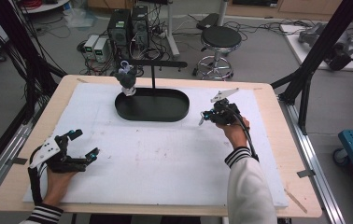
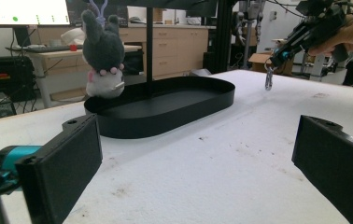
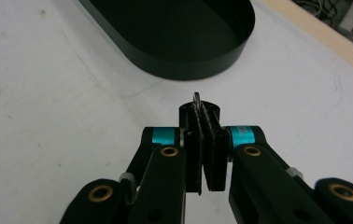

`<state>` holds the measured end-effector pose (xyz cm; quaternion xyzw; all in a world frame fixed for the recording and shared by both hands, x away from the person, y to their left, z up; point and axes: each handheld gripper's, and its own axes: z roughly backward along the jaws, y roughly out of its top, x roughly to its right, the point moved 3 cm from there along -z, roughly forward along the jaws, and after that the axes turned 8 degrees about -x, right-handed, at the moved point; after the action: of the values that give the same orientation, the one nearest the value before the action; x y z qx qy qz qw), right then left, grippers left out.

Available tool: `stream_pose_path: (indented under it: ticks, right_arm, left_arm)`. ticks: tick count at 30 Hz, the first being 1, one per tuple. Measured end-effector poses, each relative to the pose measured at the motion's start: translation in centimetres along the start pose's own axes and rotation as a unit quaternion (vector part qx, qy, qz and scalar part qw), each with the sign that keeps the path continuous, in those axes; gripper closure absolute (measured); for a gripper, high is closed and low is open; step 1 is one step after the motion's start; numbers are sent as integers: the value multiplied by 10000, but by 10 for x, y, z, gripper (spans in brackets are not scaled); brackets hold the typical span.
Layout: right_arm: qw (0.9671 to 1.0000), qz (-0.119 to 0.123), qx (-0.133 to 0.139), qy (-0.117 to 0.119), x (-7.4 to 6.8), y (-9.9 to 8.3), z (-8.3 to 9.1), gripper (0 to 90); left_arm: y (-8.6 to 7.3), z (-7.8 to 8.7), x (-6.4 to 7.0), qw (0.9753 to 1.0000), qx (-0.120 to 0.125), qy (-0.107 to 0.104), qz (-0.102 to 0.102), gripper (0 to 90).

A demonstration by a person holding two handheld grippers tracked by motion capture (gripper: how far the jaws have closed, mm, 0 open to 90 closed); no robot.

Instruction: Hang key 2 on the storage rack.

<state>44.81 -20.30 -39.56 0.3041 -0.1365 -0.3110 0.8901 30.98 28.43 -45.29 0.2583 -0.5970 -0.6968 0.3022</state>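
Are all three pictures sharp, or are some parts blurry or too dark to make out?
High view: even light, slightly soft. Left gripper view: near fingers blurred, plush toy and black tray sharper. Right gripper view: tray inside reads as flat black, the small metal clip is tiny.

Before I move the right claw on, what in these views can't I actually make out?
- Clip in the right claw: in the right gripper view the shut pads hide all but its tip; small in the left gripper view.
- How the plush hangs: its loop is cut off by the left gripper view's top edge; too small in the high view.
- Tray floor: black, no detail.
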Motion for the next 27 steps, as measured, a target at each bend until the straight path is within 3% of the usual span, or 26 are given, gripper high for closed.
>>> stream_pose_path:
  ticks: [5,10,19,27]
  right_arm:
    - [9988,-73,458,147,-3,9,8,885]
    - [9952,-170,925,279,-3,16,15,885]
    - [9942,-228,1018,277,1,20,22,885]
    - [9913,-183,1281,256,1,45,36,884]
  left_arm:
    - [0,0,0,10000,1,6,5,20]
    - [0,0,0,10000,0,1,-10,20]
    - [0,0,0,10000,2,4,-8,20]
    - [0,0,0,10000,12,12,12,20]
